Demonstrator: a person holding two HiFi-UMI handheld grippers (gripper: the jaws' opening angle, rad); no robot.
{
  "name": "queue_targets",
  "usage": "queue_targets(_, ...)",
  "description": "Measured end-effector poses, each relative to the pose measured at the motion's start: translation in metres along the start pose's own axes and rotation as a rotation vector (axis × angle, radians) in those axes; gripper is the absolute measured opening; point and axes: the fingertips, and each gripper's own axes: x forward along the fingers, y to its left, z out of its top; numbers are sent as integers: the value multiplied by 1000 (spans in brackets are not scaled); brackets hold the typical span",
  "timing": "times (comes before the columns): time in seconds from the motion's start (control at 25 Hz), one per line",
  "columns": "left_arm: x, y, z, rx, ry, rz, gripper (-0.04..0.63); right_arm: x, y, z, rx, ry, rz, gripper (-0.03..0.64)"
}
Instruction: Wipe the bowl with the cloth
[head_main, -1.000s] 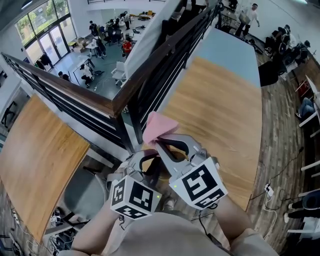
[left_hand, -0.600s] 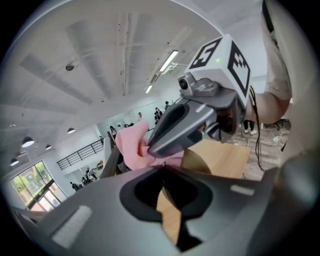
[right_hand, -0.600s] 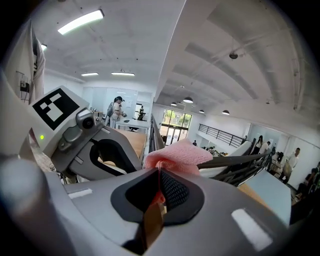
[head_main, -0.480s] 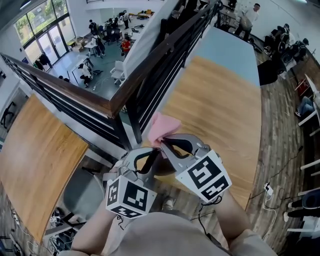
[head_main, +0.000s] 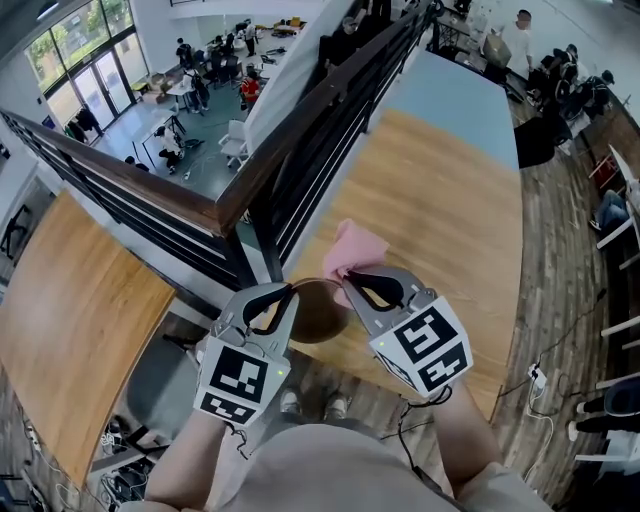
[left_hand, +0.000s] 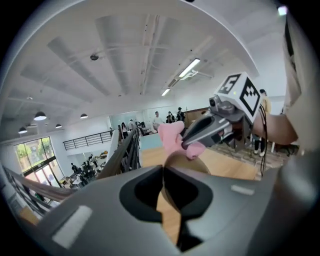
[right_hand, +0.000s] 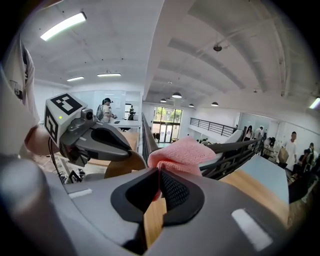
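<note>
Person is wearing a beige top (head_main: 330, 470) and pale shoes (head_main: 290, 402) at 6 o'clock. Left gripper (head_main: 288, 292) and right gripper (head_main: 348, 276) are showing grey shells, black pads and black-and-white marker cubes (head_main: 238, 380). A black cable (head_main: 404, 428) is trailing at 5 o'clock.

Prob. open office: mezzanine railing (head_main: 130, 172), desks (head_main: 172, 92)

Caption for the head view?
Left gripper holds brown bowl by its rim; right gripper holds pink cloth beside it, at a wooden table.
</note>
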Motion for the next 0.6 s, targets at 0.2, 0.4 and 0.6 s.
queue_targets(0.2, -6, 30, 3, -145, -57, 70, 11, 3, 1, -14, 20, 20, -7, 14)
queue_targets(0.4, -9, 44, 9, -206, -107, 126, 11, 6, 11, -26, 4, 48, -6, 14)
queue_targets(0.6, -10, 46, 18, -251, -141, 130, 11, 9, 28, -30, -12, 66, 20, 14)
